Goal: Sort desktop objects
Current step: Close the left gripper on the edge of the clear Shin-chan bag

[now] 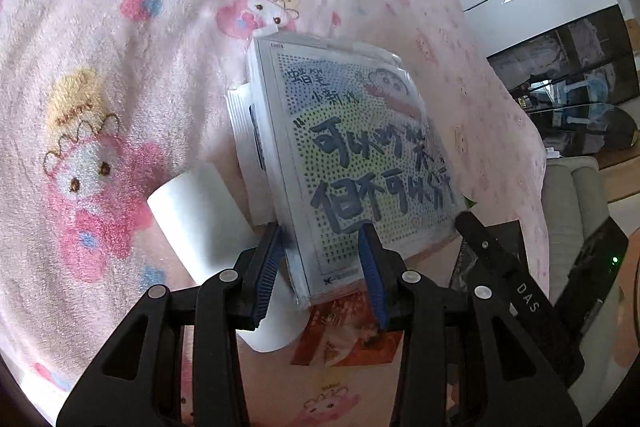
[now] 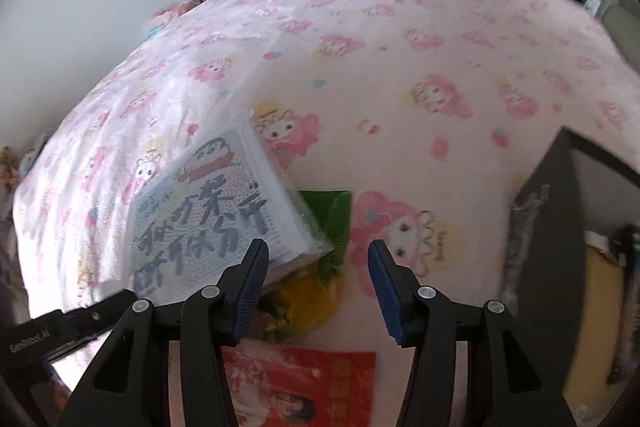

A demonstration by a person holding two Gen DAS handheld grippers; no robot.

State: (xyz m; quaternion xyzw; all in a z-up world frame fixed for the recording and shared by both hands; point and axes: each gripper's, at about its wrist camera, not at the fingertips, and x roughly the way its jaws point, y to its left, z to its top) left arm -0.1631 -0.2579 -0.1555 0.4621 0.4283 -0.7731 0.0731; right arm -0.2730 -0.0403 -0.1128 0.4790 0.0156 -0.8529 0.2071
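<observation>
A white paper roll point(image 1: 196, 223) lies just left of the left tongs point(image 1: 322, 263), whose pads stand apart over the near edge of a plastic-wrapped cartoon pack point(image 1: 352, 163), gripping nothing. The right tongs point(image 2: 318, 279) gape empty; the pack sits to their left, a green packet point(image 2: 336, 215) between, a red card point(image 2: 304, 387) beneath, all on the pink blanketed surface point(image 2: 420, 47)

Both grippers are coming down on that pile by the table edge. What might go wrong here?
1. The wrapped cartoon pack lies tilted on a white roll and other items; pressing it may tip it.
2. The left gripper is open over the pack's corner; a corner pinch may slip.
3. The right gripper hangs close to the left gripper; they may collide.
</observation>
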